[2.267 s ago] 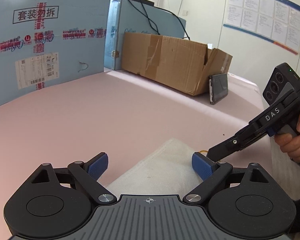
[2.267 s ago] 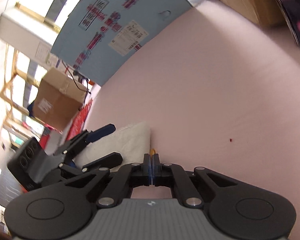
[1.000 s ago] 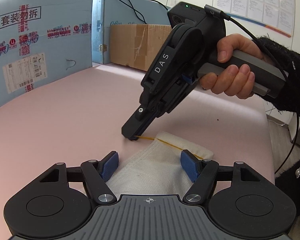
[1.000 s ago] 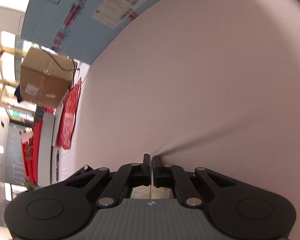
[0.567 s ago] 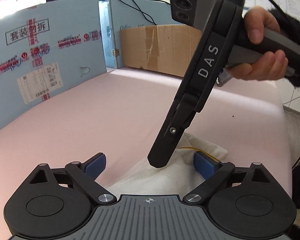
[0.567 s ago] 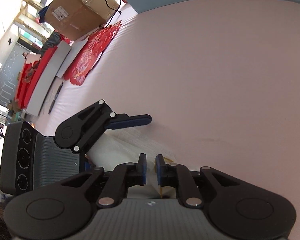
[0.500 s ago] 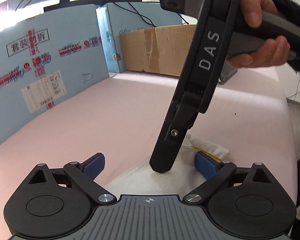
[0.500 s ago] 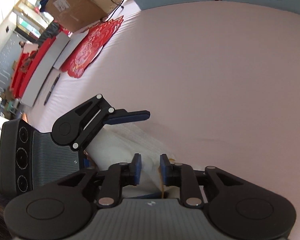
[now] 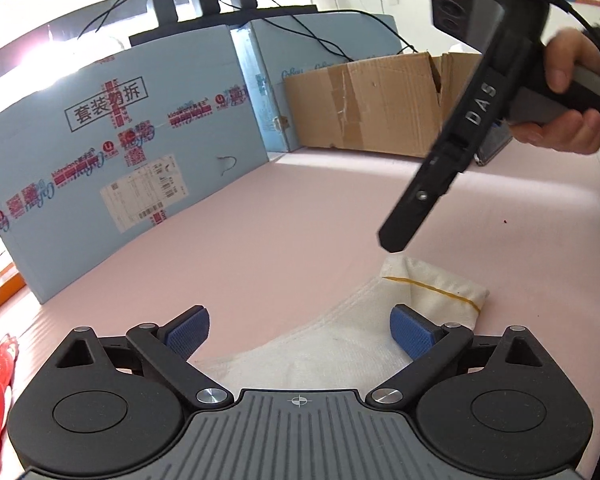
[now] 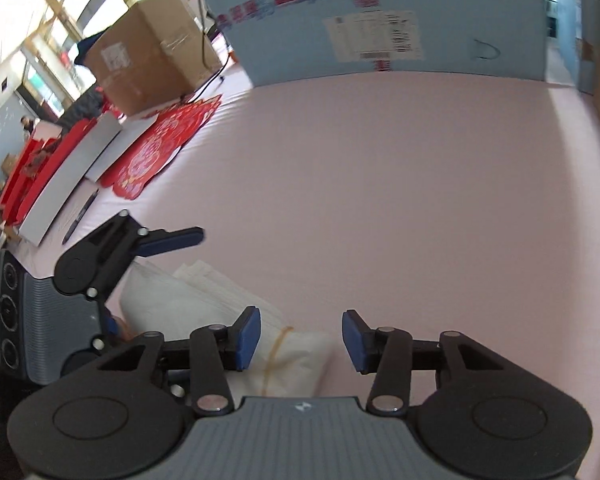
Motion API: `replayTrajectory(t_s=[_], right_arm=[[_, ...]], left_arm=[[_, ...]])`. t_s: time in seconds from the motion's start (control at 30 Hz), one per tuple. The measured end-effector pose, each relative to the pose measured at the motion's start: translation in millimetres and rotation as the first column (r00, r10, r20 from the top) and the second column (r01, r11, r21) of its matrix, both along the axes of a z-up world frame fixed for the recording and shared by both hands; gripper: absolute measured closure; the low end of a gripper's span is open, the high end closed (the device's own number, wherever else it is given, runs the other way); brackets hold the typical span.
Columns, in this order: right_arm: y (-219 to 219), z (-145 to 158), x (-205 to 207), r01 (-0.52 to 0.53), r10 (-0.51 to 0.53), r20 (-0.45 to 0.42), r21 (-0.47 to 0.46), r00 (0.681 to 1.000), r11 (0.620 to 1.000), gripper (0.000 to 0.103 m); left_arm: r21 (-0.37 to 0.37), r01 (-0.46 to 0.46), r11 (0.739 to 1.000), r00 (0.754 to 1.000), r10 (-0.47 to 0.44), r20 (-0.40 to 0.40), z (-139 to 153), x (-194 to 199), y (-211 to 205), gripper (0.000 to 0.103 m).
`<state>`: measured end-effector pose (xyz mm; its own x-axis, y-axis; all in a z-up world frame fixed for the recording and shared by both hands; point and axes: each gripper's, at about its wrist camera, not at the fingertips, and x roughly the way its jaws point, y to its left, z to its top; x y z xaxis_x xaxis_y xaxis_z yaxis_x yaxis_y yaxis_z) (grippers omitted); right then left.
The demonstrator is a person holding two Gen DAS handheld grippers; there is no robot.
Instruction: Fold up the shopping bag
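only the right wrist view shows red paper cutouts.

The left gripper is held low, pointing gently downward, its jaws spread wide and its blue pads pressing on nothing. The right gripper is gripped by a hand in a dark sleeve and tilted steeply downward; its jaws have just been opening and are seen parted, nothing pinched between them.
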<state>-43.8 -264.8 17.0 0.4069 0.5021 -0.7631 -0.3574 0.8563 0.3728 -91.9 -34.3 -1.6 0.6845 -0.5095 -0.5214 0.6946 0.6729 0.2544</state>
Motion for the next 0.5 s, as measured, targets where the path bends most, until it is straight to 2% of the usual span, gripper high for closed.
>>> replayTrajectory(t_s=[0.07,0.1,0.17,0.27,0.3,0.37,0.5], right_arm=[[-7.5,-8.6,-5.5,-0.006,0.006,0.002,0.005,1.0,1.0,0.055],[-7.3,-13.2,-8.2,-0.027,0.028,0.017,-0.027,0.999,0.999,0.056],[-5.1,-14.2,-11.3,-0.053,0.054,0.057,-0.032,0.997,0.998,0.055],[-3.3,-17.9,-12.1,-0.078,0.078,0.065,-0.002,0.995,0.997,0.055],[-6.3,-19.6,-14.9,-0.078,0.076,0.07,0.015,0.995,0.997,0.056],[-11.6,-21.9,-19.9,-0.074,0.07,0.06,0.061,0.996,0.995,0.063],[-20.7,-35.2,-28.3,-0.056,0.062,-0.016,0.224,0.998,0.973,0.079]], left_arm=[[0.012,-0.039,0.999,0.999,0.039,0.019,0.7,-5.7,-4.4,0.005],[0.018,-0.061,0.998,0.998,0.061,0.031,1.3,-8.8,-6.2,0.005],[0.017,-0.132,0.991,0.987,0.13,0.096,6.6,-18.7,-10.7,0.005],[-0.04,-0.187,0.982,0.969,0.191,0.157,15.9,-42.2,-20.0,0.005],[-0.069,-0.187,0.98,0.968,0.196,0.157,18.9,-51.2,-23.2,0.005],[-0.116,-0.167,0.979,0.979,0.179,0.094,18.2,-57.9,-30.8,0.005],[-0.122,-0.201,0.972,0.979,0.205,0.02,7.3,-54.4,-42.2,0.009]])
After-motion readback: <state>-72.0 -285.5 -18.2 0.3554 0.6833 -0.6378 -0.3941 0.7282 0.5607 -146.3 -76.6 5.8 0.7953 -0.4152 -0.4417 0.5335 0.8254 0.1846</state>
